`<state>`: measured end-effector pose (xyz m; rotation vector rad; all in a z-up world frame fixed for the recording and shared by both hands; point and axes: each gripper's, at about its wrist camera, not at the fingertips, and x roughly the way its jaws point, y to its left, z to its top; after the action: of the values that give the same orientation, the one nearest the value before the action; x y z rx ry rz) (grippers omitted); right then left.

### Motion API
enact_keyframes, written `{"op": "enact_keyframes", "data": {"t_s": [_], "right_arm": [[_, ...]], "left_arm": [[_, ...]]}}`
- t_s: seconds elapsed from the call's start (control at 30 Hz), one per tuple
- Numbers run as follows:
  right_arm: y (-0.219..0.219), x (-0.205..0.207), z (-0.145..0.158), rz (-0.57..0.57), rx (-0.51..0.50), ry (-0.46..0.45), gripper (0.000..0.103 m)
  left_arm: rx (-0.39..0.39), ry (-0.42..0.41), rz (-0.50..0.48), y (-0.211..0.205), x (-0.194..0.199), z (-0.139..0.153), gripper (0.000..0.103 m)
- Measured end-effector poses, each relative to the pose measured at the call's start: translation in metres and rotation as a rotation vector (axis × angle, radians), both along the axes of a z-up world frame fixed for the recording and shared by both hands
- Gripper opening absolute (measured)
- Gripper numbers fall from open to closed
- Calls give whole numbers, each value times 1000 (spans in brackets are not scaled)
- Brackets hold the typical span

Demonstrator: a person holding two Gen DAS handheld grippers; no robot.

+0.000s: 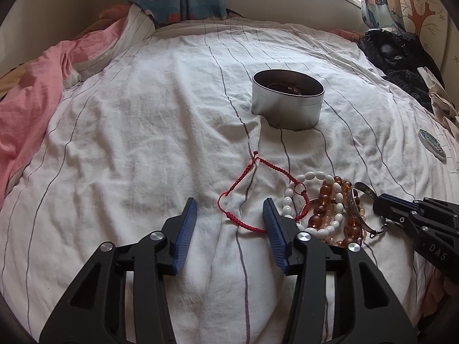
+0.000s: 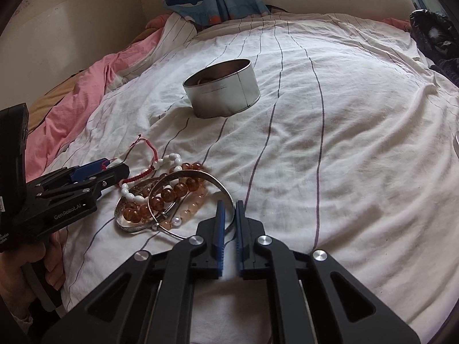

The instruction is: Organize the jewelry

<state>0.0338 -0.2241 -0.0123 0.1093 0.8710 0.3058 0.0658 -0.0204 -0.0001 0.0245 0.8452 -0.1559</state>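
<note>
Several bracelets lay tangled in one heap on the striped bed sheet [image 1: 143, 120], near both tools and well short of the open round tin [image 1: 288, 100] farther up the bed. Farthest left, the left gripper [image 1: 231, 215] had its fingers spread wide, one of them resting against the red cord bracelet [image 1: 249, 192]; that cord lay as a slack loop, its long axis running from beside the fingers up toward the tin, its knotted tails pointing that way. Next came the white bead bracelet [image 2: 137, 195] and the amber bead bracelet [image 2: 169, 193], overlapping each other and threaded through the silver bangle [image 2: 198, 179]. On the right, the right gripper [image 2: 229, 215] had its fingers nearly together around the bangle's thin rim, though whether they truly pinched it could not be told. The bangle lay roughly flat, its ring stretching leftward from those fingers across the heap. The likely trouble was that lifting the bangle would drag the beads with it, since they lay across and inside it, and the smooth, narrow metal might slip from a shallow hold. The soft sheet might also bunch up into the fingers.
</note>
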Motion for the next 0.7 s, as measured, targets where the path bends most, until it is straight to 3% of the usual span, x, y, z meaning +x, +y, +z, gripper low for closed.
{"op": "enact_keyframes", "data": {"t_s": [0.03, 0.13, 0.23, 0.33, 0.4, 0.47, 0.53, 0.7], "right_arm": [[0, -1, 1, -2, 2, -8, 6], [-4, -3, 6, -18, 16, -33, 5], [-8, 0, 3, -33, 23, -11, 5], [-7, 3, -1, -30, 20, 16, 18], [-3, 3, -2, -22, -3, 18, 18], [-2, 2, -2, -12, -12, 16, 16], [-1, 2, -3, -6, -11, 14, 8], [-3, 0, 0, -13, -5, -6, 5]], "left_arm": [[8, 2, -7, -1, 0, 0, 21], [23, -7, -25, -5, -3, 1, 12], [35, -5, -30, -7, -4, 0, 12], [40, 2, -27, -8, -3, -1, 12], [42, 4, -23, -8, -3, -1, 12], [43, 6, -20, -8, -2, -2, 13], [39, 9, -18, -7, -1, -3, 13], [35, 7, -23, -6, 0, -5, 13]]}}
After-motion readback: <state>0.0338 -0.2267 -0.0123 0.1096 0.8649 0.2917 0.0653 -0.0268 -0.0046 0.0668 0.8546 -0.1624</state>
